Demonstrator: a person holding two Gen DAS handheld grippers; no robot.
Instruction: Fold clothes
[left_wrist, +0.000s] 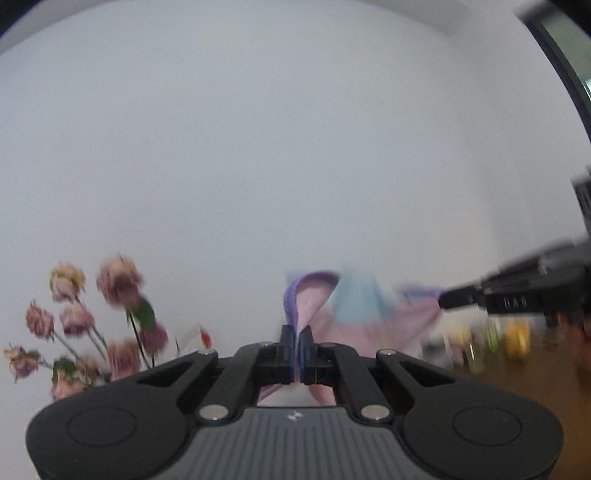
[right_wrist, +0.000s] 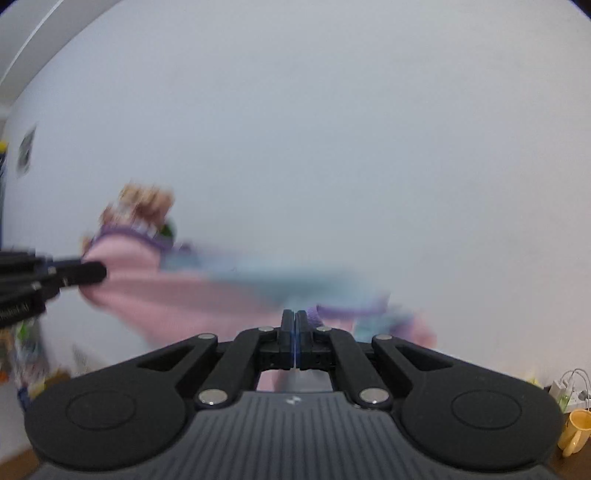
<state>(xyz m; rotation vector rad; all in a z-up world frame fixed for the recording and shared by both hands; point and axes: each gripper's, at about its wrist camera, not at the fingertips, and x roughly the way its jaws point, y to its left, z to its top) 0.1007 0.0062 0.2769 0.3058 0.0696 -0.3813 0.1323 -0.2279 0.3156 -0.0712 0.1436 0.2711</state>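
Clothing under inspection is one soft pink knit garment (right_wrist: 177, 295) with purple ribbed trim and a pale blue panel, held in the air in front of a plain white wall, clear of any surface I can see. My left gripper (left_wrist: 297, 334) is clamped on a purple-edged corner of it, the cloth rising from between the closed jaws. My right gripper (right_wrist: 294, 320) has its jaws together, and the fabric's trimmed edge sits right at their tips; I judge it pinched there, though blur hides the contact itself. The garment's long axis runs level between my two hands, from one clamped end to the other, with the body of the cloth sagging below that line. Neither hand is nearer: each holds its own end. Dried pink roses (left_wrist: 118, 280) stand behind and to the left, close to the left corner, and a yellow mug (right_wrist: 576, 430) sits low on the right. I judge the coming fold depends on keeping this top edge taut and level while bringing the hanging part down flat.
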